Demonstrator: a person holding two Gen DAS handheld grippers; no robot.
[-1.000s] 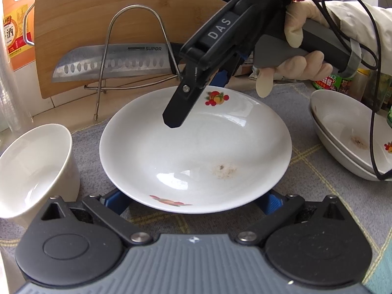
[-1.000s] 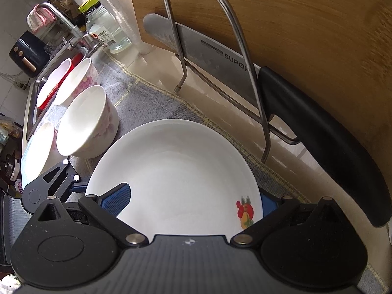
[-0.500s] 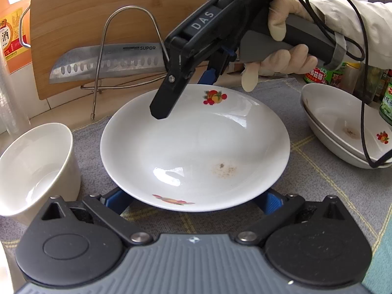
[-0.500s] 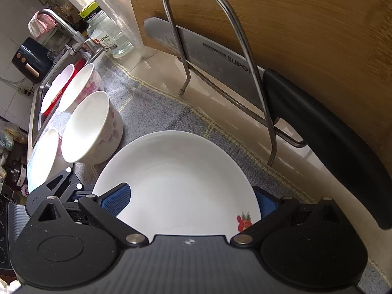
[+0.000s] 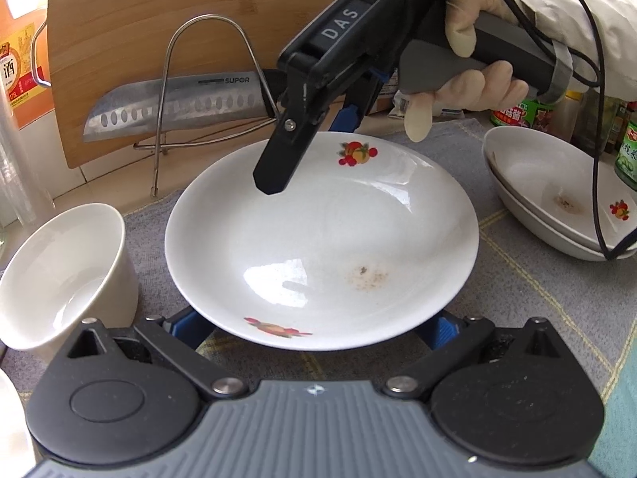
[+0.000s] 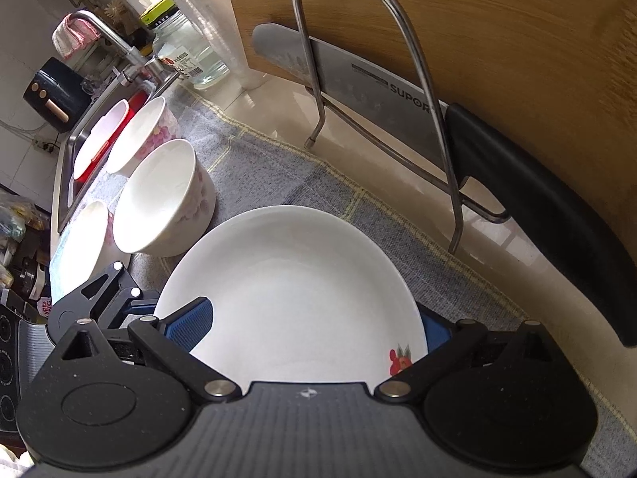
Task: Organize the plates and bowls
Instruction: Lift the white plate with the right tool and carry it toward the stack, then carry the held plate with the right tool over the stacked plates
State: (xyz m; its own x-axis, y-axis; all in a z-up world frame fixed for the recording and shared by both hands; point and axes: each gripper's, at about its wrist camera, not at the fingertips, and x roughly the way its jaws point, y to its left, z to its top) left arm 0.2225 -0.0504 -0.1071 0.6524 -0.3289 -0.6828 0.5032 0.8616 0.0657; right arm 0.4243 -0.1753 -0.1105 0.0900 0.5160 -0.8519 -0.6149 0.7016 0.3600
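A white plate with fruit prints and a brown stain [image 5: 322, 239] lies on the grey mat; it also shows in the right wrist view [image 6: 290, 294]. My left gripper [image 5: 314, 326] is open, its blue fingers [image 5: 191, 324] spread under the plate's near rim. My right gripper [image 6: 310, 326] is open, one blue pad [image 6: 189, 324] over the plate and the other past the rim; in the left wrist view it hangs tilted over the plate's far edge [image 5: 310, 151]. White bowls [image 6: 159, 195] stand at the left, the nearest one [image 5: 59, 271] beside the plate.
Two stacked dirty plates [image 5: 557, 195] sit at the right. A wire rack [image 5: 207, 91] holds a cleaver [image 5: 179, 103] against a wooden board [image 5: 159, 20] behind the plate. A sink [image 6: 91, 135] and bottles [image 5: 625, 147] lie beyond.
The right gripper has moved a little left, then drawn back toward the plate's far edge. The left gripper and plate stay about where they were.
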